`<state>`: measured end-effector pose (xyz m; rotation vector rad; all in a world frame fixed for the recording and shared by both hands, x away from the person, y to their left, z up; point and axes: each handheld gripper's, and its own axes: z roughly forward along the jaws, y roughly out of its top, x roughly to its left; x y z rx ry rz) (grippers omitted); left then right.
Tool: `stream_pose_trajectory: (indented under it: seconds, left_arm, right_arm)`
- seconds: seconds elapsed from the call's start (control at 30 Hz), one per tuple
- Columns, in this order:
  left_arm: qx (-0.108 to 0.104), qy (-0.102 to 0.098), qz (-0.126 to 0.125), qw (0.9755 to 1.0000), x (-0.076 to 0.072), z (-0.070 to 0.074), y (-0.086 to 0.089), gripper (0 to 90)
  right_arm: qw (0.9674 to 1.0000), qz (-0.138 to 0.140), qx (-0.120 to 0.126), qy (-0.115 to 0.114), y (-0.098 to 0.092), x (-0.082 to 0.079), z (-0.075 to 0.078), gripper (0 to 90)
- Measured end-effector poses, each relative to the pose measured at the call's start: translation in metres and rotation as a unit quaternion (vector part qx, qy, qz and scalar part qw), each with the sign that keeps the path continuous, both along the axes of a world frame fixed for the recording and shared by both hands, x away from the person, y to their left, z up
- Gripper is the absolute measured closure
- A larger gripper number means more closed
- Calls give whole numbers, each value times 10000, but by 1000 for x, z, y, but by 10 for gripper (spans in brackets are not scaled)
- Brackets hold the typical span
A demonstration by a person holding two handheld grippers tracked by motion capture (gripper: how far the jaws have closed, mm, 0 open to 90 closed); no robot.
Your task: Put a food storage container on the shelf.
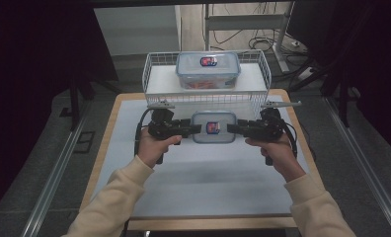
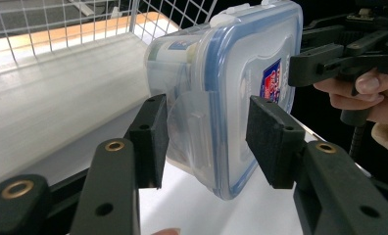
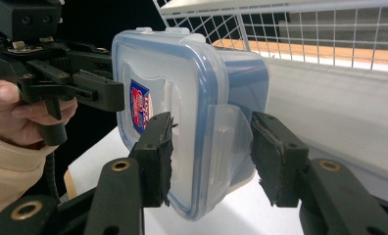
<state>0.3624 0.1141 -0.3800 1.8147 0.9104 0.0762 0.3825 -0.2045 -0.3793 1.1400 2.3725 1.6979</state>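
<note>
Both hand-held grippers are clamped on the same box, one per end. The left hand-held gripper (image 1: 195, 129) has its jaws closed on the left end of the clear plastic container (image 1: 214, 127), and in the left gripper view the two black pads (image 2: 151, 139) sit on either side of the side latch flap, pressing top and bottom. The right hand-held gripper (image 1: 232, 129) does the same on the right end; in the right gripper view its pads (image 3: 157, 156) pinch the lid and the base around the other latch.

The container itself has a blue-rimmed lid with a small red and blue sticker on it. It hangs between the two grippers, over the far part of the table (image 1: 203, 182), just in front of the white wire basket (image 1: 154, 84). Looks like it's clear of the tabletop, held level.

Inside that basket there's a second container (image 1: 208, 69) of the same kind, with something orange in it. The person's hands (image 1: 153, 148) and cream sleeves come in from the near edge.
</note>
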Motion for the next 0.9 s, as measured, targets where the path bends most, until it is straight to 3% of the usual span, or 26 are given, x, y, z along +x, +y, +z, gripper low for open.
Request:
stream_pose_trajectory:
  seconds: [0.3, 0.6, 0.9]
  left_arm:
    - [19, -167, 6, 9999, 12, 29, 2, 519]
    - [-18, -402, -15, 9992, 29, 64, 8, 519]
    - [20, -484, 52, 9988, 51, 98, 13, 519]
  right_arm:
    - [9999, -5, 34, -145, 2, 11, 27, 516]
    - [9992, -14, -38, -393, 7, 26, 64, 516]
    - [9989, -11, 2, -470, 14, 51, 99, 514]
